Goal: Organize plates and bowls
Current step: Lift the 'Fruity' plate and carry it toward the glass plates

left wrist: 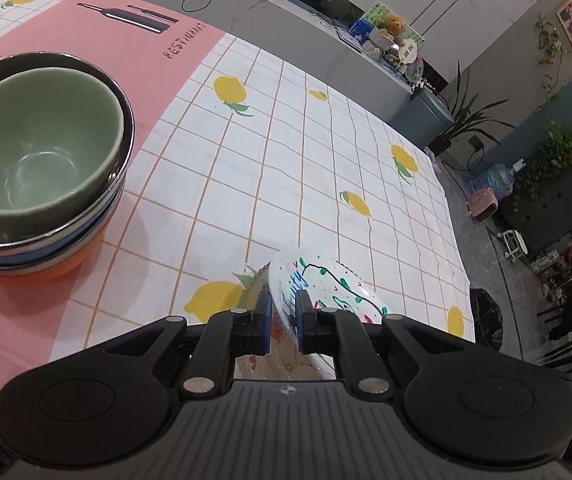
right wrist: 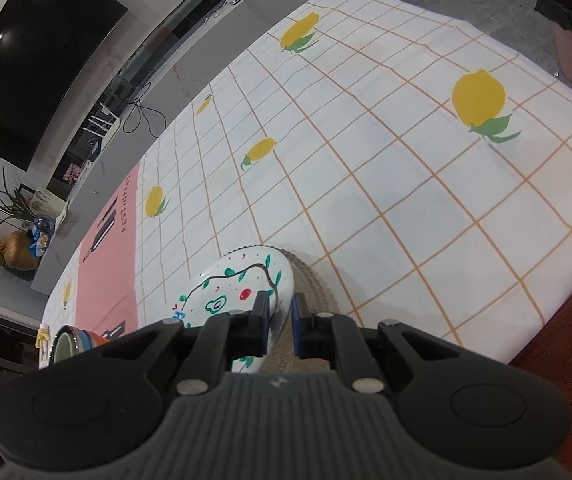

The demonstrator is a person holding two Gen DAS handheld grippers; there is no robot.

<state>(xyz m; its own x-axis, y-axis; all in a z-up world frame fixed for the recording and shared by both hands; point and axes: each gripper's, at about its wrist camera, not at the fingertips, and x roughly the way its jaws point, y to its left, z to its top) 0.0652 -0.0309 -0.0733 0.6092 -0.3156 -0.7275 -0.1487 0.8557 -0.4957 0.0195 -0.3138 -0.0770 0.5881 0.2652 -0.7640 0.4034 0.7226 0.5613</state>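
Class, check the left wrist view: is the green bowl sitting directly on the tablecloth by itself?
No: the green bowl is nested on top of a stack of other bowls.

Black ribbed gripper bodies, silver rivets, blue-padded fingers (left wrist: 301, 320).

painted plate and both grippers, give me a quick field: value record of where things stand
painted plate: white, drawn leaves and fruit, rim sits between the fingers of both grippers
under it: a beaded clear plate
left gripper: closed on the painted plate's rim
right gripper: closed on the opposite rim
bowl stack: green bowl nested on top, on the pink mat
surface: lemon-print tablecloth
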